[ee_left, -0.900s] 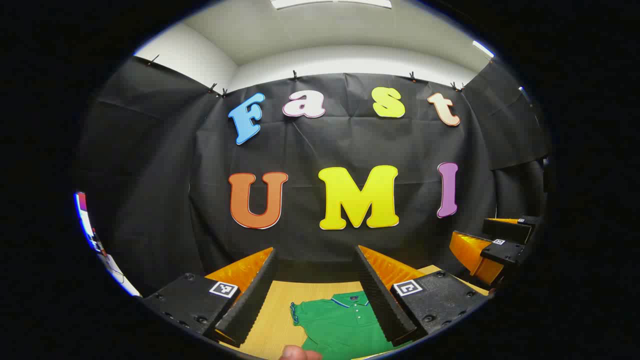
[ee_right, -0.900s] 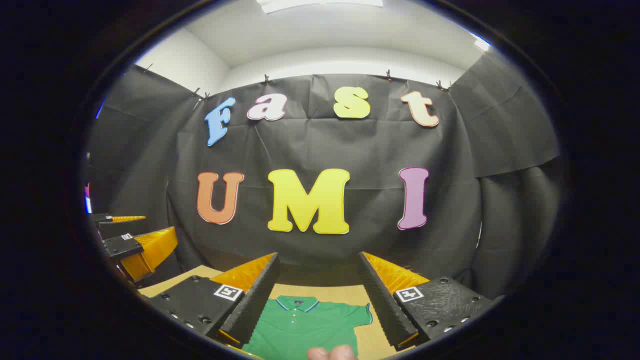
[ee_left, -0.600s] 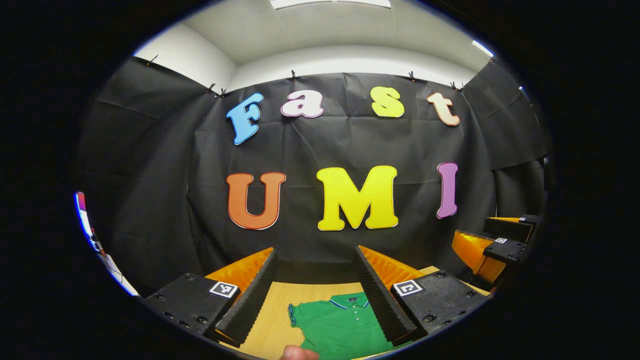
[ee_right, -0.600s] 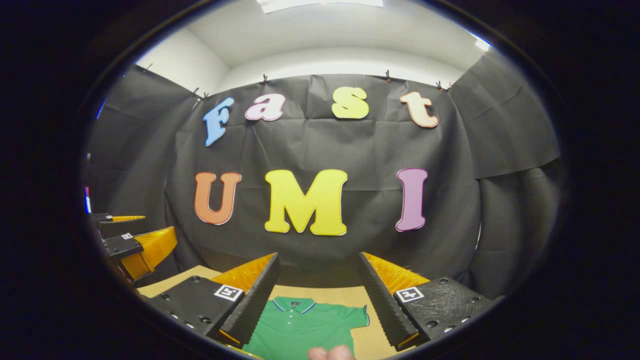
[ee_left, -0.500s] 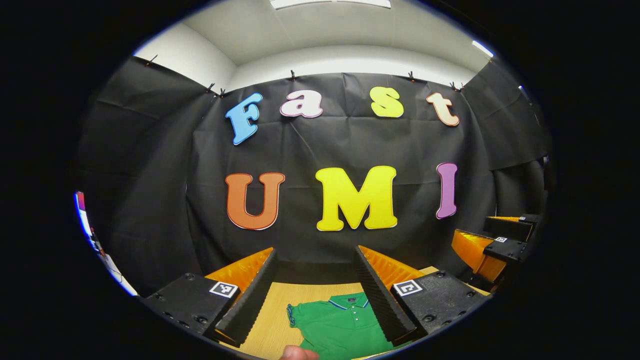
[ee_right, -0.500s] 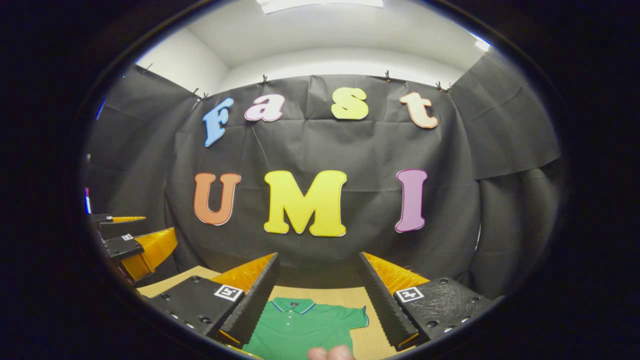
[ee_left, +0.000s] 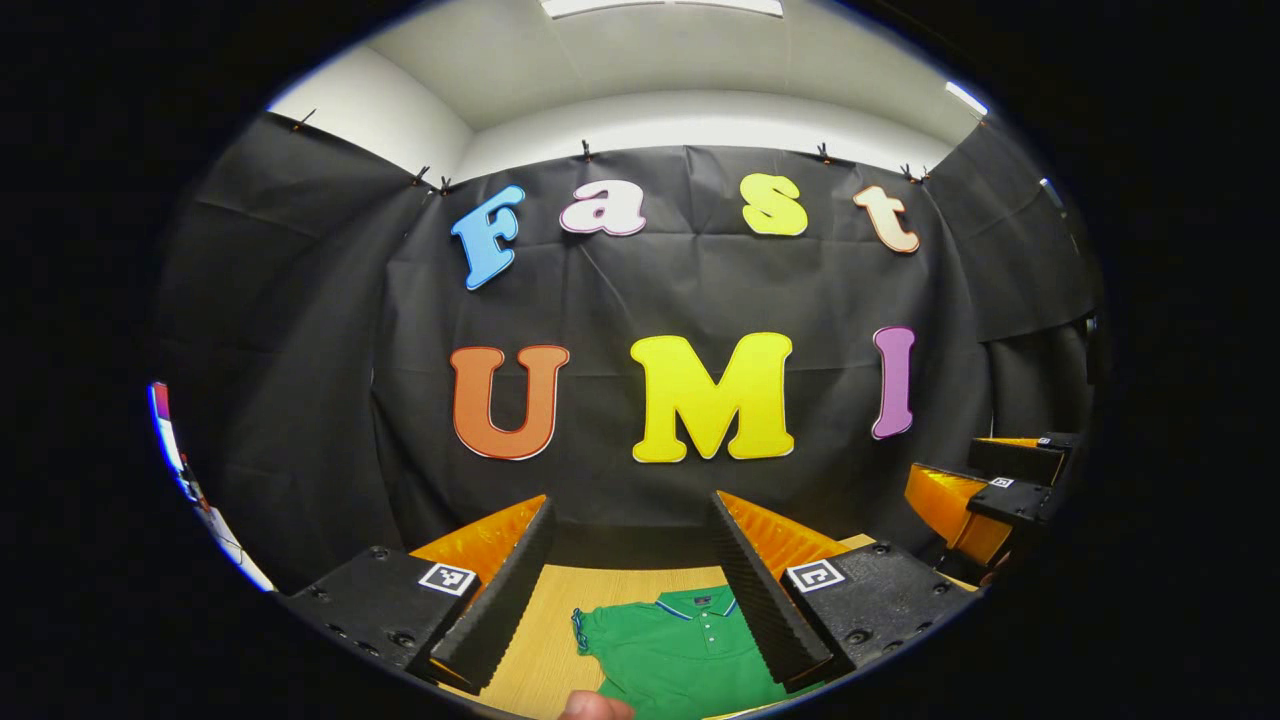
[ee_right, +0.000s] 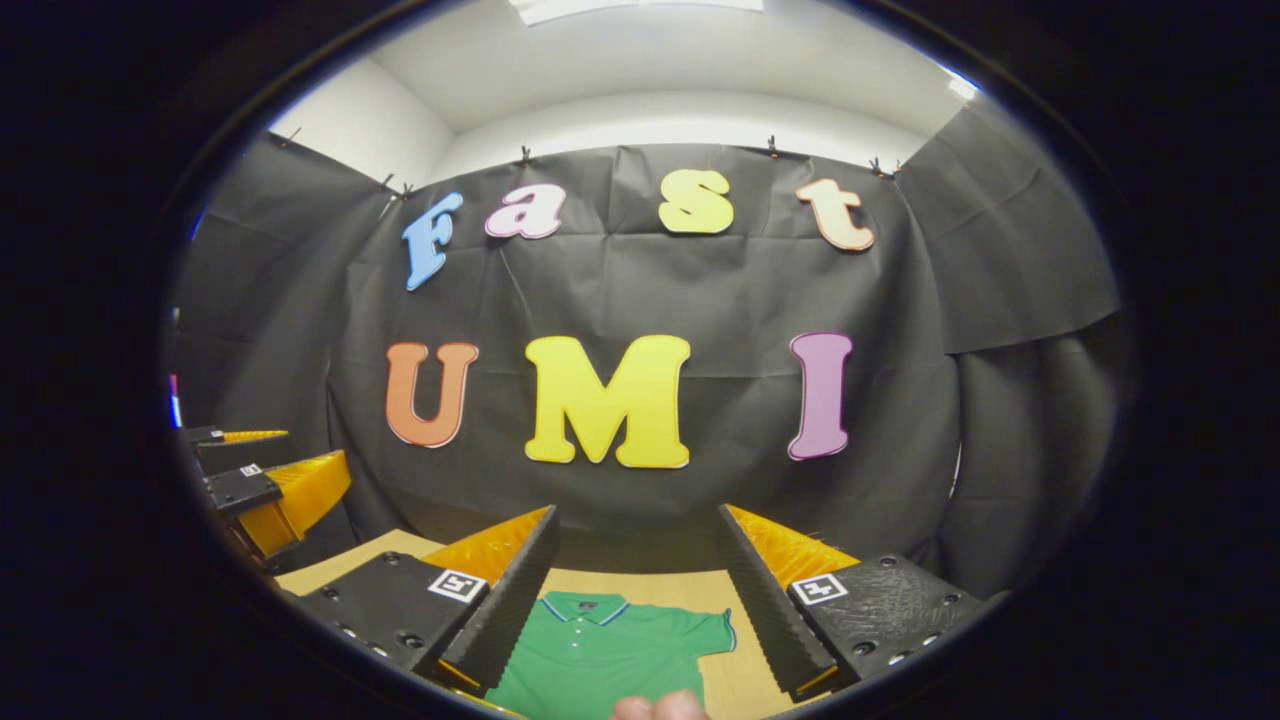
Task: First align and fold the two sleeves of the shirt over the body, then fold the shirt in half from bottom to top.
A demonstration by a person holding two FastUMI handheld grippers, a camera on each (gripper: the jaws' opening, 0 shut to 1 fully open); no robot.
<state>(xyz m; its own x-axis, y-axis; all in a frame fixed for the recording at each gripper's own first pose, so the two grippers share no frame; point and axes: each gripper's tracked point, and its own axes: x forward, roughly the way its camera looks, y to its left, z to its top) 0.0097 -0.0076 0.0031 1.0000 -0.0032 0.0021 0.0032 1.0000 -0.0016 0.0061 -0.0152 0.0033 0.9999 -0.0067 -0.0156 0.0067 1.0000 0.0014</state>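
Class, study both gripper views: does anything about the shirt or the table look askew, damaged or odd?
Nothing stands out. The green shirt lies flat on the wooden table, collar away, sleeves spread; both grippers hang open above it.

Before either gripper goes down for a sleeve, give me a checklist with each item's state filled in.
1. Left gripper open: ok, its fingers stand wide apart.
2. Right gripper open: ok, same.
3. Nothing held in either: ok.
4. Shirt flat on the table, collar away from the grippers: ok.
5. Sleeves spread and unfolded: ok; one sticks out in each view.
6. Hem lying straight: cannot tell, it is cut off at the bottom of the views.
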